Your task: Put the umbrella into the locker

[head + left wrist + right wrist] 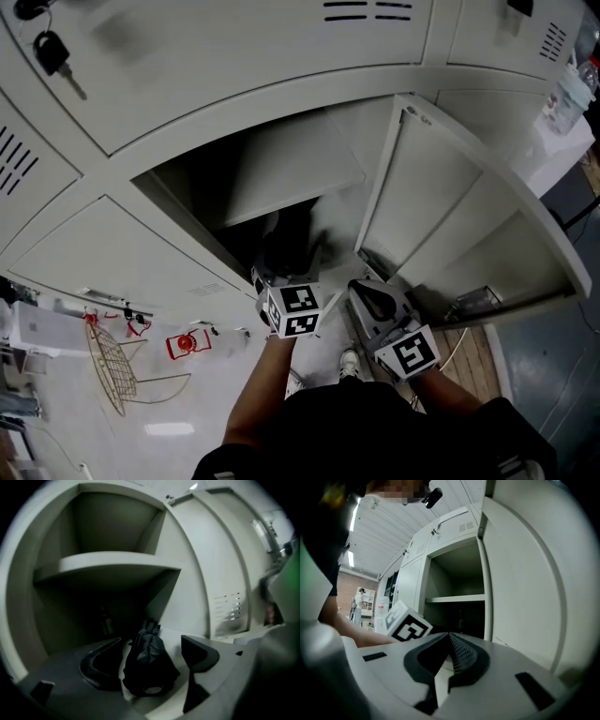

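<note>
**Item:** umbrella (149, 663). Black, folded and bundled. It lies on the floor (174, 635) of the open locker (190, 588), in the lower space under the shelf (112, 562), with its narrow end pointing toward the back. It appears to rest under its own weight.

**Left gripper** (152, 643): reaches into the locker mouth with its jaws spread wide. The umbrella sits between them, with a clear gap on each side and neither pad pressing on it. Nothing is gripped.

**Right gripper** (449, 640): jaws closed together and holding nothing. It is outside the locker, beside the open door (525, 583), and touches nothing visible.

**Door:** swung fully open on the right of the compartment.

**Step in hand:** release. The umbrella looks delivered and let go, so the placing part of the task seems essentially done.

**Next move calls for:** drawing the left gripper straight back out of the opening. The jaws should stay wide, so that neither one catches the fabric and drags the bundle forward. The gripper should also stay low enough to miss the shelf edge. If the door is to be closed afterwards, the right gripper is nearer to it.
</note>
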The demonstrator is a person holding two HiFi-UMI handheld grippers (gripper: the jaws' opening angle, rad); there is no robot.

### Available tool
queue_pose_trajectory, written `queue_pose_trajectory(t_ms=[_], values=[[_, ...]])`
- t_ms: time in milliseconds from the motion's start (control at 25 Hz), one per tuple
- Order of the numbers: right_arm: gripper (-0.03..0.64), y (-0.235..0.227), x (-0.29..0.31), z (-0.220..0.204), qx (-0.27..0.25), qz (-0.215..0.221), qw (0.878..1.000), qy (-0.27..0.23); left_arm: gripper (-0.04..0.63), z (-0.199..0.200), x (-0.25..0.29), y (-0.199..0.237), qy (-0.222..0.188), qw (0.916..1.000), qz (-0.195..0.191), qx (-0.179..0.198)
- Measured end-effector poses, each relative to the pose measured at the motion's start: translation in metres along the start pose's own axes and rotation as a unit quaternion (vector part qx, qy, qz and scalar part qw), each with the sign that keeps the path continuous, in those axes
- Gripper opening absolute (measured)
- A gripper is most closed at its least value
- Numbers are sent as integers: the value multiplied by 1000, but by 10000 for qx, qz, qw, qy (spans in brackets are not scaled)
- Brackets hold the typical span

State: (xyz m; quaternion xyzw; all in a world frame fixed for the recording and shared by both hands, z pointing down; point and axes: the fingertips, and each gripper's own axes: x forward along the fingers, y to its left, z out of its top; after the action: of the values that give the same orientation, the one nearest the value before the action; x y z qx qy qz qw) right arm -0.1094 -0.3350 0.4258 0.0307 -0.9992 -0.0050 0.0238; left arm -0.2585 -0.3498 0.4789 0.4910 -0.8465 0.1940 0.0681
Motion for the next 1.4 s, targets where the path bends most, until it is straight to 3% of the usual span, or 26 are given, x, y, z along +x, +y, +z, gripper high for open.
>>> queue_pose_trajectory(t_ms=[200,320,560,800,960,1160,1400], values=[[-2,-15,8,-4,143,-126,9998,1,356,8,-40,-6,-402,9989,-217,54],[-2,-7,12,-1,378,-40,9992,-108,335,3,-62,-6,-506,9981,-327,-107],[-2,16,21,6,406,209,9988,-195,196,-8,-105,9,-647,9970,-309,-289],[-2,31,29,9,363,351,9985,-220,-2,-13,-134,23,-783,9961,-88,-409],[-2,36,32,23,475,386,9975,-356,-2,-5,-149,20,-1009,9922,-366,-638],[-2,46,36,34,96,409,9983,-412,-2,5,-167,34,-1346,9828,-314,-1226],[-2,59,39,35,-130,480,9981,-361,0,6,-173,39,-1375,9825,-361,-1206]])
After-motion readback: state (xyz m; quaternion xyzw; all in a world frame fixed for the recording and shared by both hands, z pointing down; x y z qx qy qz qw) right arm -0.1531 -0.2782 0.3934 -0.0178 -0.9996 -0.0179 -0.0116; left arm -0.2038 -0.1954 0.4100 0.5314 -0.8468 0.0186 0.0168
